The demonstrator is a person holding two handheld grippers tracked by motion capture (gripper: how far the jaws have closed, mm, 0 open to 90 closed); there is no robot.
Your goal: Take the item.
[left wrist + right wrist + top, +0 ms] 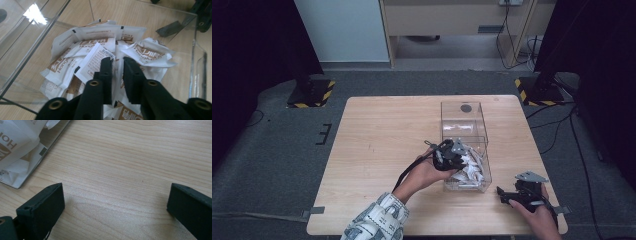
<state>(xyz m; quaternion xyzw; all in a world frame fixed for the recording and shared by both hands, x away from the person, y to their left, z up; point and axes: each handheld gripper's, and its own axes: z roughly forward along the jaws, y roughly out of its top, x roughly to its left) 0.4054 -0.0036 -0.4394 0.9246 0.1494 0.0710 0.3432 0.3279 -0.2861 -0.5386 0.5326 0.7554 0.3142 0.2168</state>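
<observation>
The left gripper (pixel 117 62) reaches into a clear plastic box (pixel 482 145) on the wooden table (pixel 382 145), jaws narrowed on a white sachet (pixel 96 58) atop a heap of sachets (pixel 75 67); whether it is truly pinched is hard to tell. The right gripper (pixel 115 197) rests on the table just beside the box, jaws wide and holding nothing, both cut off by the frame.

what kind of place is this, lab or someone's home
Most likely a lab or recording room: a bare wooden table on grey carpet, stand bases with hazard stripes, and loose cables across the floor.
</observation>
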